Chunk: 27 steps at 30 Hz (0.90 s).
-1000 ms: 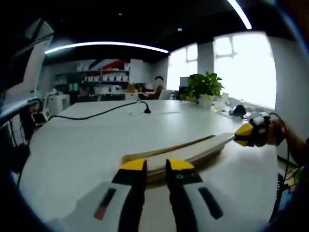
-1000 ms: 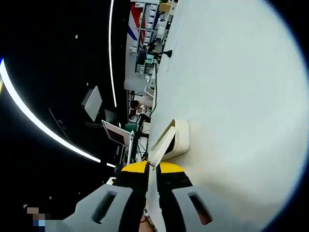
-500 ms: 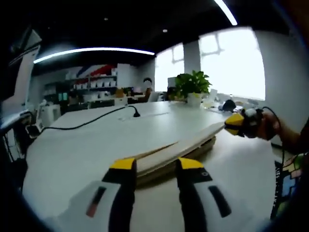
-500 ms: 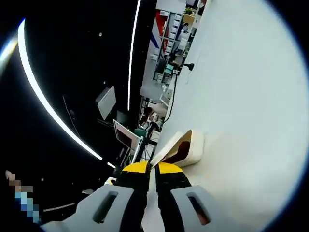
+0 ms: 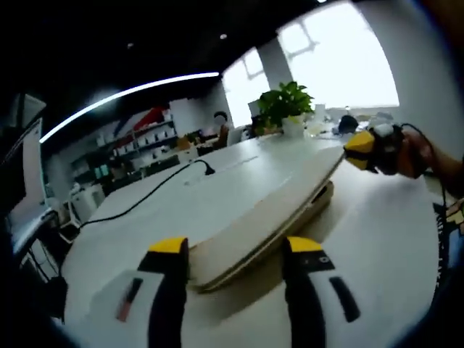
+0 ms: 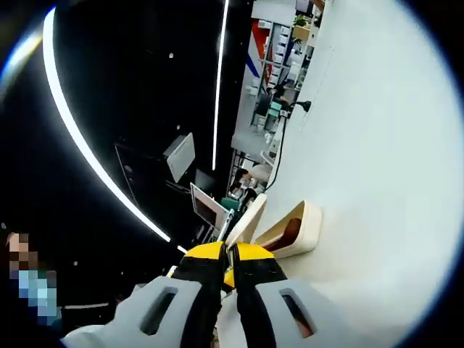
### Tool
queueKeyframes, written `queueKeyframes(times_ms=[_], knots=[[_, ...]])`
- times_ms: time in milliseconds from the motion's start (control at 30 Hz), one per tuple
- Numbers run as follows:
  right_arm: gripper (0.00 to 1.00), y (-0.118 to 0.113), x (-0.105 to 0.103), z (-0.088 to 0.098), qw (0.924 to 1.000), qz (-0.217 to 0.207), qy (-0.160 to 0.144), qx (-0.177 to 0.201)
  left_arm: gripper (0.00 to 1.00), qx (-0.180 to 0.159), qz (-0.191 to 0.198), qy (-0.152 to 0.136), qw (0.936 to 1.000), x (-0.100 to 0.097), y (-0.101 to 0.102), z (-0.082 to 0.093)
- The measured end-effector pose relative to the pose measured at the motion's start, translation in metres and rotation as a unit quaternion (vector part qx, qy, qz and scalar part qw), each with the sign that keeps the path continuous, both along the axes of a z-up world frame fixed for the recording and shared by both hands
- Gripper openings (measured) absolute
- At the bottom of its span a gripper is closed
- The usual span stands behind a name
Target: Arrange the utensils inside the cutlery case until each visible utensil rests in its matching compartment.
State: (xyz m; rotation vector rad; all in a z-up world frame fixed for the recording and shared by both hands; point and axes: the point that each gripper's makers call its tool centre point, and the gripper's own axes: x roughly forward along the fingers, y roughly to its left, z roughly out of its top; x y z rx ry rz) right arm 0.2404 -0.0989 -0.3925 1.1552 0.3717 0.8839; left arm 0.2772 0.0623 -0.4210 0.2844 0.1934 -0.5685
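The table (image 5: 217, 196) is plain white, and on it the cutlery case (image 5: 319, 199) is a pale cream, its lid (image 5: 268, 210) the same cream with a slightly tan underside. In the right gripper view the case's inside (image 6: 286, 233) shows dark reddish brown against the cream wall. The left gripper (image 5: 235, 250) has yellow tips on black fingers (image 5: 167, 290) and a light grey body with a small red mark. The right gripper (image 6: 228, 254) has the same yellow, black and grey. A black cable (image 5: 145, 199) crosses the table beyond the case, and past it stands a green plant (image 5: 286, 109) in a white pot
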Motion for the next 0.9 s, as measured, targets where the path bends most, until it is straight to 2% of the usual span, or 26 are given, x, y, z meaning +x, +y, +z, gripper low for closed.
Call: queueKeyframes(times_ms=[167, 267, 367, 400, 533, 700, 800, 900], knots=[[0.02, 0.004, 0.006, 0.005, 0.9994, -0.028, 0.002, 0.022, 0.61, -0.032, 0.021, 0.011, 0.9992, 0.004, 0.010, -0.001], [0.02, 0.010, 0.008, 0.007, 0.9991, -0.036, -0.003, 0.023, 0.56, -0.020, 0.042, 0.013, 0.9988, 0.008, 0.019, -0.005], [0.02, 0.014, 0.009, 0.014, 0.9988, -0.039, -0.022, 0.022, 0.53, -0.013, 0.051, 0.009, 0.9986, 0.010, 0.025, -0.005], [0.02, 0.014, 0.010, 0.016, 0.9984, -0.045, -0.026, 0.024, 0.54, -0.020, 0.051, 0.009, 0.9984, 0.010, 0.027, -0.003], [0.02, 0.016, 0.016, 0.025, 0.9971, -0.054, -0.039, 0.038, 0.53, -0.096, 0.050, 0.024, 0.9939, 0.011, 0.033, 0.006], [0.02, 0.019, 0.028, 0.028, 0.9942, -0.085, -0.061, 0.025, 0.45, -0.114, 0.079, 0.039, 0.9896, 0.016, 0.050, 0.001], [0.02, 0.021, 0.031, 0.028, 0.9917, -0.103, -0.077, 0.007, 0.39, -0.133, 0.078, 0.065, 0.9859, 0.017, 0.049, -0.008], [0.02, 0.023, 0.032, 0.027, 0.9905, -0.109, -0.083, 0.003, 0.35, -0.149, 0.074, 0.074, 0.9833, 0.017, 0.047, -0.013]])
